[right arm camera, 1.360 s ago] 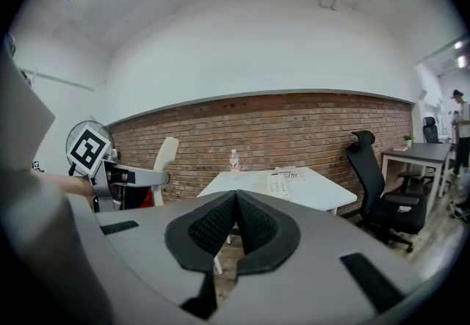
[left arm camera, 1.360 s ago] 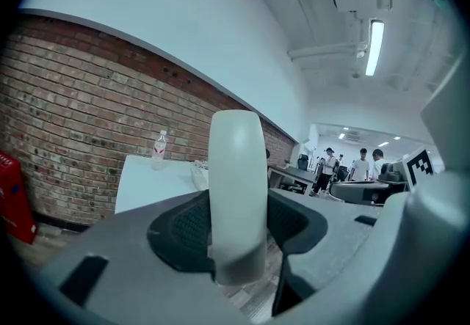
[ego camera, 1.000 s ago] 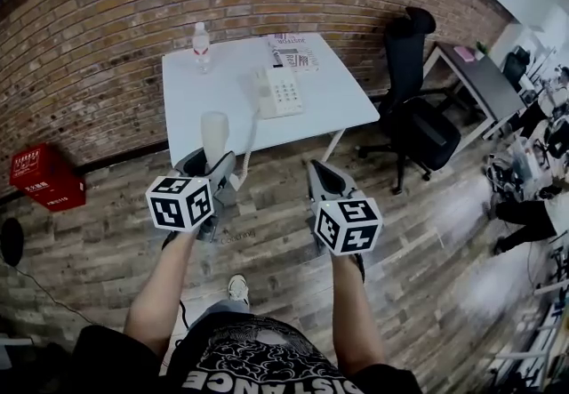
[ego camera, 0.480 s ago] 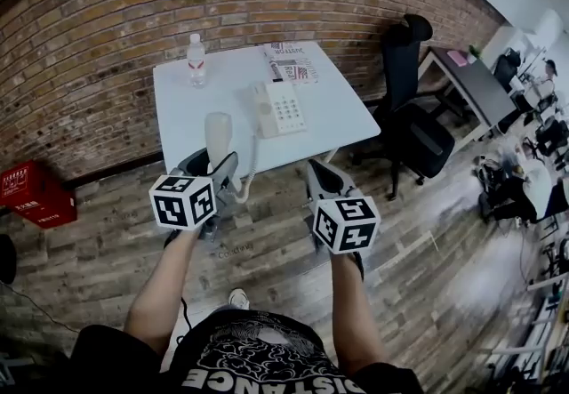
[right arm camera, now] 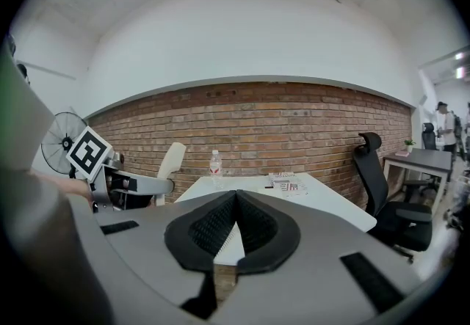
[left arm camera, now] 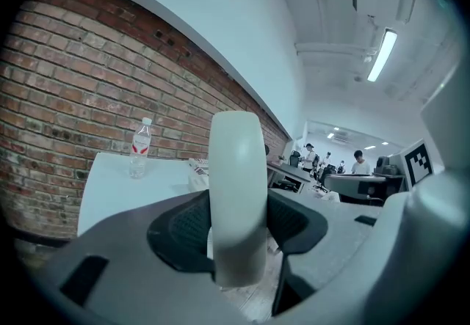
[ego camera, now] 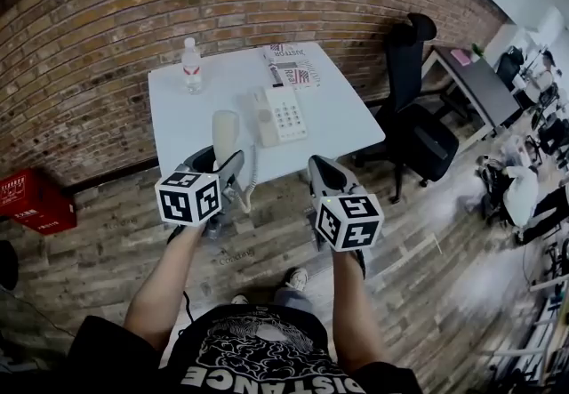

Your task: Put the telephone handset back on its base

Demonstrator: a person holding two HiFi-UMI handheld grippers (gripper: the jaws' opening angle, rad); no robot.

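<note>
Closer now than a second ago, the person has stepped toward the white table (ego camera: 182,130), which sits larger and nearer in the head view, and one shoe (ego camera: 297,278) has shifted to the right on the wooden floor. The left gripper (ego camera: 220,166) is clamped on the lower part of the cream telephone handset (ego camera: 225,128), which stands upright between its jaws, above the table's near edge and to the left of the base. A coiled cord (ego camera: 250,177) hangs from the handset beside the gripper and runs up toward the telephone base (ego camera: 283,114), which lies flat on the middle of the table, keypad up, well apart from the handset. The right gripper (ego camera: 325,173) hovers to the right, off the table's near edge, its jaws pressed together with nothing between them. At the table's far left corner stands a water bottle (ego camera: 190,66); printed papers (ego camera: 292,63) lie at the far edge. A black office chair (ego camera: 414,94) stands to the right by the brick wall (ego camera: 107,19).
</note>
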